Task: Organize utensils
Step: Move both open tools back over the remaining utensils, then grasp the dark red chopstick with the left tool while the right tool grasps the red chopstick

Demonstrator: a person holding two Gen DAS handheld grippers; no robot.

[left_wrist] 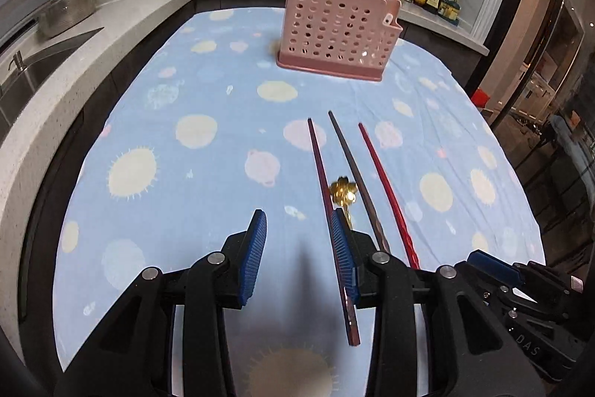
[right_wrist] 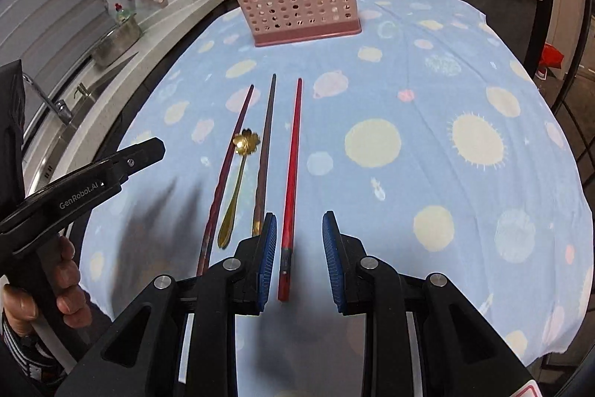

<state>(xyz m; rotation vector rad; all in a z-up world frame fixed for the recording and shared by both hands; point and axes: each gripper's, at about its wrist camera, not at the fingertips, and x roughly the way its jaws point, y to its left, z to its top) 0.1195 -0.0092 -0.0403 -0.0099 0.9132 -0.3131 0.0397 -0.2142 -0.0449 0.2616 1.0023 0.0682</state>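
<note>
Table under a blue spotted cloth (right_wrist: 427,80). Pink perforated utensil holder (right_wrist: 297,2) stands upright near the far edge, green and red chopsticks in one compartment, a dark one in another. Toward the near edge, lying lengthwise side by side on the cloth: maroon chopstick (right_wrist: 230,159), gold flower-headed spoon (right_wrist: 238,173), dark brown chopstick (right_wrist: 266,144), red chopstick (right_wrist: 292,181). Right gripper (right_wrist: 299,255) is above the near end of the red chopstick, jaws apart, nothing clamped. Left gripper (left_wrist: 297,259) is beside the maroon chopstick, whose near end runs along its right pad; jaws apart, empty.
</note>
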